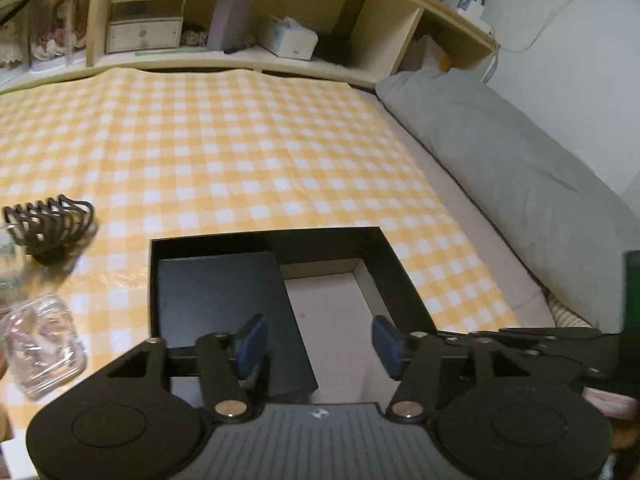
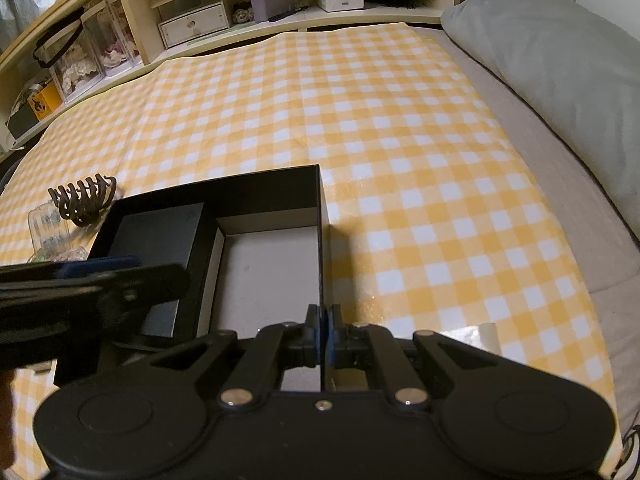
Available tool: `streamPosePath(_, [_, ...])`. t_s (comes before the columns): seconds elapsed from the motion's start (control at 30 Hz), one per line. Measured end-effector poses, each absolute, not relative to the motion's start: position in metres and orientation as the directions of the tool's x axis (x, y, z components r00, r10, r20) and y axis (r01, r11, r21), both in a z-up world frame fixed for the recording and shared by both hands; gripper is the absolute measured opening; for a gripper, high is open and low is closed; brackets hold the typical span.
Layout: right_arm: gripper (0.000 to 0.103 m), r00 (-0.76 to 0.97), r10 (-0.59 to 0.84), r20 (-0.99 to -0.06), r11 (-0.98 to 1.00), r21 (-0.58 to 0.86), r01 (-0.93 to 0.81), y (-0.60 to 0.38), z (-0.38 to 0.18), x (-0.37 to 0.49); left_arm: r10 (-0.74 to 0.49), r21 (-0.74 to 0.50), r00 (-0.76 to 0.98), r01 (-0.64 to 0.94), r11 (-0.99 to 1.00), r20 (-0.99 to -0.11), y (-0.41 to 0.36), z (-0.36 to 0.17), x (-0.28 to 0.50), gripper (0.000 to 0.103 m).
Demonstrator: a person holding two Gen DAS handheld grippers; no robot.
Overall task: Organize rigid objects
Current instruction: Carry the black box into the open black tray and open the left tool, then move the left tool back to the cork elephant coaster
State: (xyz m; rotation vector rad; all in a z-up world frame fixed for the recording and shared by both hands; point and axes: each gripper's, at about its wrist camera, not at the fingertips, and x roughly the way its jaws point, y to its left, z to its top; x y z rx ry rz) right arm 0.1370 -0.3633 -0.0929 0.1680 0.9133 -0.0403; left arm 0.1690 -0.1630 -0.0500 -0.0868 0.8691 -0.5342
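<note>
1. Nearest to the left camera, the left hand-held gripper (image 1: 318,346) stands with its jaws apart and nothing between them. It hangs above the black tray (image 1: 384,256).
2. Under its left blue pad (image 1: 252,344) lies a black box (image 1: 224,304), flat in the left part of the tray. The right part shows only the pale bottom.
3. The right hand-held gripper (image 2: 323,336) is closed on the right wall of the tray (image 2: 320,200); the thin wall stands between the blue pads.
4. Left of the tray, on the checked cloth (image 1: 240,140), lie a dark hair claw (image 1: 50,220) and a clear jar (image 1: 44,344), both apart from the tray.
5. A grey pillow (image 1: 500,148) lies along the right side of the bed, and a wooden shelf (image 1: 248,58) stands behind.
</note>
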Motion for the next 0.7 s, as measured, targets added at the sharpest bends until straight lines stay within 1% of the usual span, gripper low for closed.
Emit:
streamPosePath(0.07, [0.004, 0.612, 0.036, -0.79, 0.986, 0.128, 0.107, -0.364, -0.093, 0.137, -0.474, -0.271, 0.546, 0.412, 0.87, -0.691, -0.157, -0.041, 0.16, 0.08])
streamPosePath(0.1, [0.004, 0.612, 0.035, -0.79, 0.986, 0.126, 0.107, -0.364, -0.093, 0.137, -0.474, -0.266, 0.56, 0.414, 0.87, -0.679, -0.154, -0.036, 0.155, 0.085])
streamPosePath(0.13, [0.004, 0.612, 0.033, -0.79, 0.987, 0.124, 0.106, -0.364, -0.092, 0.137, -0.472, -0.259, 0.577, 0.415, 0.872, -0.666, -0.152, -0.031, 0.151, 0.092])
streamPosePath(0.17, [0.004, 0.613, 0.032, -0.789, 0.987, 0.122, 0.106, -0.364, -0.092, 0.137, -0.468, -0.25, 0.592, 0.415, 0.875, -0.655, -0.149, -0.027, 0.148, 0.096])
streamPosePath(0.27, [0.004, 0.615, 0.035, -0.788, 0.986, 0.126, 0.106, -0.364, -0.092, 0.137, -0.456, -0.22, 0.626, 0.42, 0.881, -0.633, -0.139, -0.013, 0.135, 0.102])
streamPosePath(0.47, [0.004, 0.616, 0.025, -0.787, 0.988, 0.111, 0.103, -0.366, -0.091, 0.14, -0.424, -0.165, 0.675, 0.415, 0.895, -0.604, -0.123, 0.008, 0.118, 0.103])
streamPosePath(0.7, [0.004, 0.626, 0.028, -0.779, 0.988, 0.115, 0.099, -0.369, -0.091, 0.139, -0.366, -0.122, 0.721, 0.368, 0.922, -0.588, -0.089, 0.02, 0.109, 0.103])
